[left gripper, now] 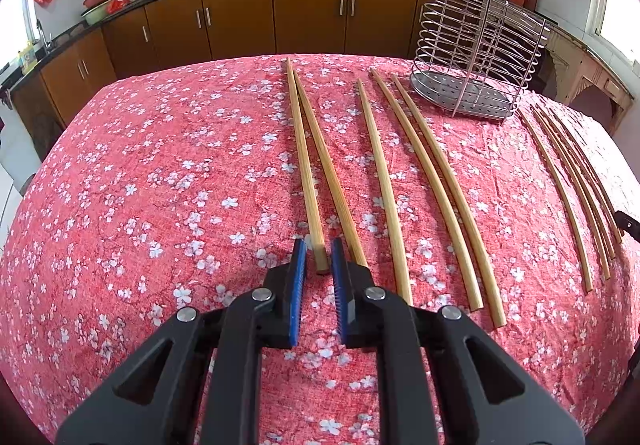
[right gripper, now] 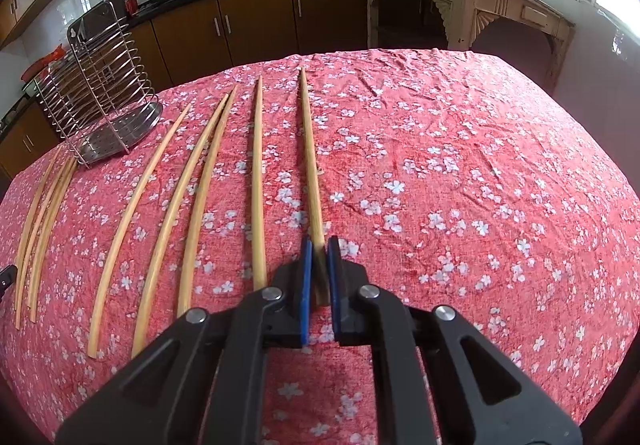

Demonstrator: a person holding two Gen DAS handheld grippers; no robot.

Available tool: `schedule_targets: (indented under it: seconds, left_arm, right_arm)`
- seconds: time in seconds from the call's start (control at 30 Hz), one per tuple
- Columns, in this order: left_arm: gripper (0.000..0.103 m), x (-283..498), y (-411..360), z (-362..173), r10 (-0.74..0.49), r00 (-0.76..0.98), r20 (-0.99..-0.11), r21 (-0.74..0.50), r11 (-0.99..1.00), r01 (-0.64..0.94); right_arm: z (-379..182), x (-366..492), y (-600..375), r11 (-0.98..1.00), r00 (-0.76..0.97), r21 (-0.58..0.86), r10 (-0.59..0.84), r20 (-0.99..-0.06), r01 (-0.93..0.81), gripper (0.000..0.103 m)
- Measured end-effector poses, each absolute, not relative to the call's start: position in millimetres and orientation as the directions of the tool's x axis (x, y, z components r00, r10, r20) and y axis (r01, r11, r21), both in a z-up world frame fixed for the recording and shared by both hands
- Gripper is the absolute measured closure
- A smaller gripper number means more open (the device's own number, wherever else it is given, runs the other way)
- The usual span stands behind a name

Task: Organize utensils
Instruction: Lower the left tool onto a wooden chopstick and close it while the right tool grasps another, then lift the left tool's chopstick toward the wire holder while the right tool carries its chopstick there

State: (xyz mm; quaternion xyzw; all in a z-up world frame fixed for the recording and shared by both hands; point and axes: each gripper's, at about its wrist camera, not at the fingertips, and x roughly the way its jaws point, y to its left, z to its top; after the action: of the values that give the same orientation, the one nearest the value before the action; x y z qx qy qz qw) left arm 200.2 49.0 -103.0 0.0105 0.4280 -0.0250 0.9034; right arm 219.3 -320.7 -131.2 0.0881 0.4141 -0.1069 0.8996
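Several wooden chopsticks lie side by side on a pink flowered tablecloth point(left gripper: 160, 185). In the left wrist view, the square near end of the leftmost chopstick point(left gripper: 304, 149) sits between my left gripper's point(left gripper: 318, 245) blue pads. A sliver of cloth shows on either side of it, so the pads are not pressing. Its neighbour point(left gripper: 334, 181) runs under the right finger. In the right wrist view, my right gripper point(right gripper: 319, 245) is shut on the near end of the rightmost chopstick point(right gripper: 310, 149), whose far part rests on the cloth. An empty wire utensil rack point(left gripper: 476, 57) point(right gripper: 100, 93) stands at the table's far side.
More chopsticks lie between the two grippers point(left gripper: 436, 181) point(right gripper: 200, 181), some in a thin cluster point(left gripper: 576, 181) point(right gripper: 40, 217). Brown cabinets point(left gripper: 312, 13) and a black counter with woks run behind the table. A pale carved side table point(right gripper: 472, 1) stands at the far right.
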Motion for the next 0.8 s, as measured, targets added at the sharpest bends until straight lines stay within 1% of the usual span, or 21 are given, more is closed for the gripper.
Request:
schedule_targets:
  seconds: [0.03, 0.13, 0.3, 0.43, 0.7, 0.8]
  left_arm:
    - [0.095, 200, 50, -103, -0.035, 0.632, -0.774, -0.004, 0.999, 0.05]
    - [0.096, 196, 57, -102, -0.035, 0.632, -0.774, -0.013, 0.999, 0.039]
    - [0.096, 181, 70, -84, -0.031, 0.681, -0.732, -0.016, 0.999, 0.029]
    - [0.096, 168, 80, -59, -0.031, 0.747, -0.664, -0.021, 1.0, 0.023]
    - [0.096, 151, 99, 3, -0.036, 0.885, -0.464, -0.056, 0.998, 0.011]
    - [0.096, 154, 104, 21, -0.039, 0.908, -0.418, -0.08, 0.997, 0.006]
  right_arm:
    - [-131, 218, -321, 0.962, 0.636, 0.074, -0.116, -0.763, 0.264, 0.095]
    - [-127, 211, -321, 0.961, 0.652, 0.08, -0.117, -0.75, 0.264, 0.095]
    - [-105, 193, -321, 0.965, 0.704, 0.065, -0.14, -0.696, 0.256, 0.095]
    - [-78, 178, -319, 0.968, 0.76, 0.046, -0.165, -0.628, 0.248, 0.095]
    - [-18, 160, -321, 0.971, 0.867, 0.047, -0.185, -0.462, 0.233, 0.095]
    - [0, 162, -327, 0.971, 0.892, 0.061, -0.188, -0.41, 0.233, 0.095]
